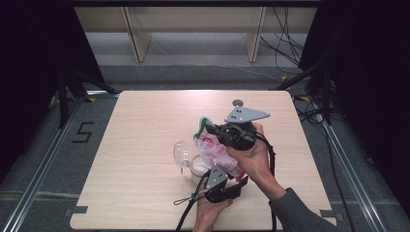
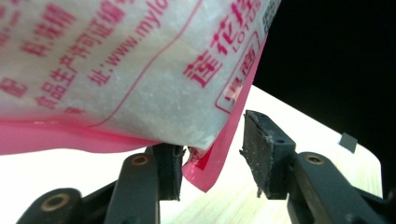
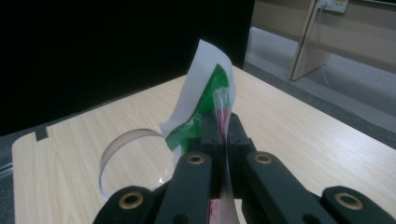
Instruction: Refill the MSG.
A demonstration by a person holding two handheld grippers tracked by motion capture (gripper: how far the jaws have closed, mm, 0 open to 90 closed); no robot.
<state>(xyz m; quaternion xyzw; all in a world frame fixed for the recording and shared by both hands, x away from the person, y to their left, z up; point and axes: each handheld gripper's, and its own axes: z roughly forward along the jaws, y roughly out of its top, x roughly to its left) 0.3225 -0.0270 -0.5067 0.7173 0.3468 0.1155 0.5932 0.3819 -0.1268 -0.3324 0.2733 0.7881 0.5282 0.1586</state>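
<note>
Pale wood-grain tabletop (image 1: 145, 125), rectangular with rounded corners, smooth and matte.

Above its near middle, a soft plastic bag (image 1: 216, 152), white with pink print and a pink sealed edge, green at the top corner, packed with fine white grains; held up off the tabletop, tilted, between the two tools.

Right tool (image 1: 218, 131): black jaws pressed together, clamped on the bag's thin, flattened top edge, the green-and-white corner sticking up past the tips.

Left tool (image 2: 212, 156): jaws standing partly apart; the bag's pink lower corner hanging between them, touching the left pad, clear of the right pad.

Under the bag, a small round clear plastic tub (image 1: 199, 166) on the tabletop, white grains inside, its domed clear lid (image 1: 180, 153) hinged open beside it.
</note>
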